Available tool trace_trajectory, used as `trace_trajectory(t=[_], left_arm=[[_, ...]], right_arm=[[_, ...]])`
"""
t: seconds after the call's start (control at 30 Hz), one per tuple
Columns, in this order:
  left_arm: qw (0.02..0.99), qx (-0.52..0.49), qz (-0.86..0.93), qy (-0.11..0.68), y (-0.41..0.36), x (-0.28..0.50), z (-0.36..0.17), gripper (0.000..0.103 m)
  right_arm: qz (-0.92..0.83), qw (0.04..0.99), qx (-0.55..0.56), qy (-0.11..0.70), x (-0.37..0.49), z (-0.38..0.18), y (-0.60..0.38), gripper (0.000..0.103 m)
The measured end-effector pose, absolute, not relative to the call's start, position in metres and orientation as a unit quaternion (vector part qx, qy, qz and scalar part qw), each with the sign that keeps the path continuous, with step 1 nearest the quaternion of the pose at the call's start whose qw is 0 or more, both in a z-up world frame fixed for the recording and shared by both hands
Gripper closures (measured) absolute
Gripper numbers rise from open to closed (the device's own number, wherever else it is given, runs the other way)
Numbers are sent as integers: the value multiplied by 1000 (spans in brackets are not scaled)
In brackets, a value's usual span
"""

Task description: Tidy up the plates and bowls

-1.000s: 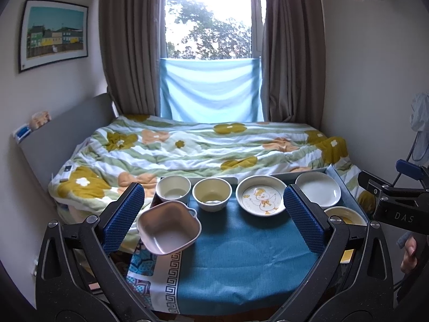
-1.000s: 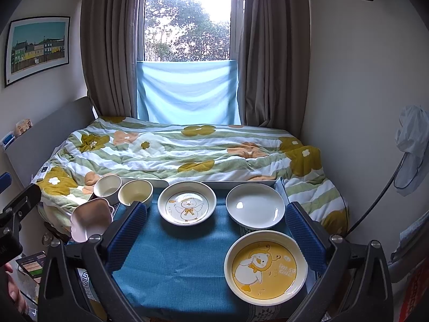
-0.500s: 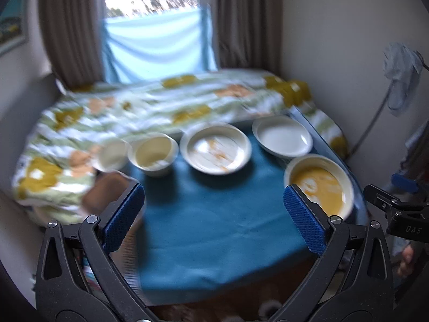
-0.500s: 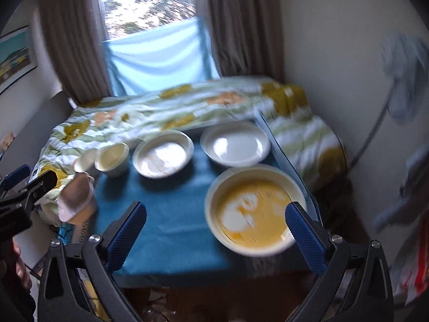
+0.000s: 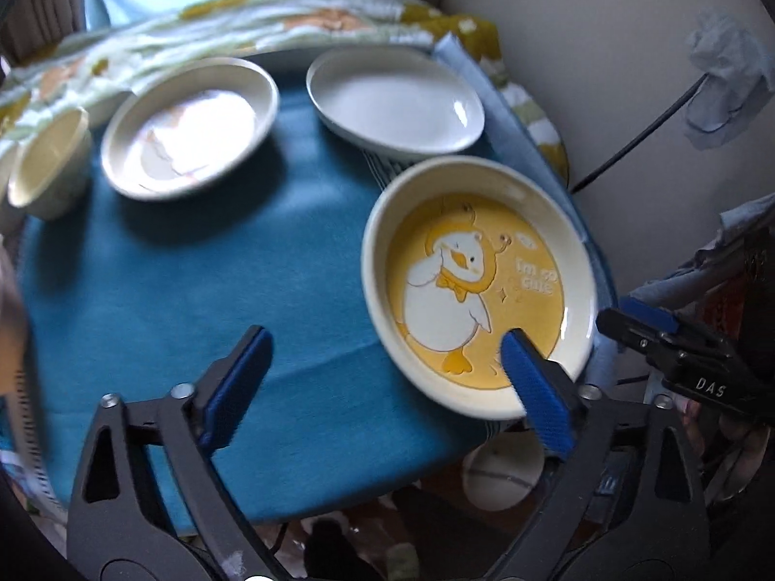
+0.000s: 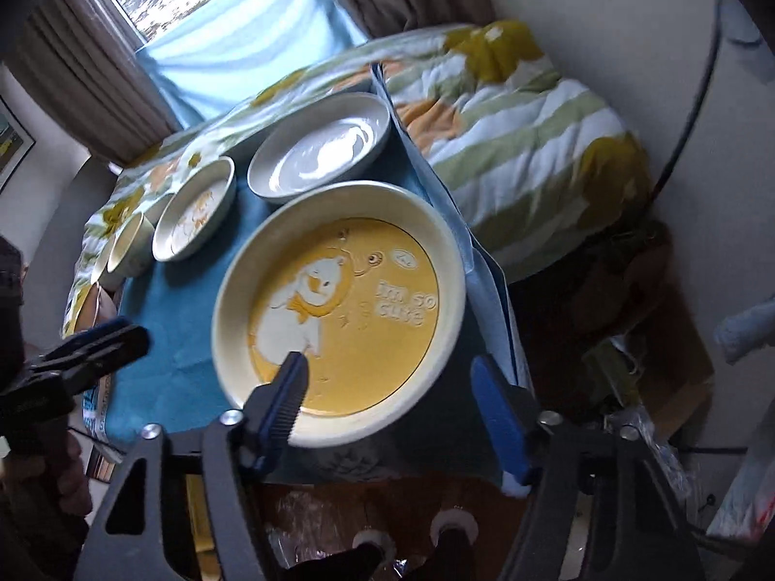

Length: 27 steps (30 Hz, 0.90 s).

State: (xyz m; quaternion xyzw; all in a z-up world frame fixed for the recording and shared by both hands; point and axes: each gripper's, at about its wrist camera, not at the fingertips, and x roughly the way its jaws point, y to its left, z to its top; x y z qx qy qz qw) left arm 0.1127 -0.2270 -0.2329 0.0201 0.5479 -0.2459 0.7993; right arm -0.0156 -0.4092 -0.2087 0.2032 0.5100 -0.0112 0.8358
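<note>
A yellow duck plate (image 5: 477, 285) (image 6: 339, 324) lies at the near right corner of the blue-clothed table (image 5: 193, 281). My right gripper (image 6: 392, 387) is open, its jaws straddling the plate's near rim, the left finger over the plate. My left gripper (image 5: 387, 382) is open above the cloth, its right finger overlapping the plate's near edge. Behind are a plain white plate (image 5: 395, 101) (image 6: 322, 150), a white duck plate (image 5: 191, 128) (image 6: 193, 208) and a cream bowl (image 5: 46, 162) (image 6: 128, 244).
A flowered quilt on a bed (image 6: 508, 135) lies behind and right of the table. The table's front edge is near, with floor clutter (image 5: 499, 479) below. A cable (image 5: 639, 130) runs along the right wall. The window and curtains (image 6: 193, 24) are at the back.
Both grippers have dropped and moved forward to the right, close to the yellow duck plate. The pink bowl on the left has left the left wrist view.
</note>
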Motion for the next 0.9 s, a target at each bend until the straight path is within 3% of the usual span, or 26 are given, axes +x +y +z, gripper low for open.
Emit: trace_trajectory(t=[0.13,0.37,0.43,0.63,0.9], left_arm=[[786,8,-233,573,-236,120,-254,30],[785,-4,-205,584,-239,129,-272,41],[784,-5,-200,587,-241,132,-276,57],[781,-14,-187,595,-239,139,-282,89],[783,-10,-180,596,-240,141,-283,93]], right_arm=[[17,829,197,523,3,-224,-424,54],[41,825,187,532,24,-241,-440,75],[46,826,183,531,27,-244,-443,80],[50,827,165,535,36,-248,-444,87],[47,829,141,540,43,-252,-444,89]])
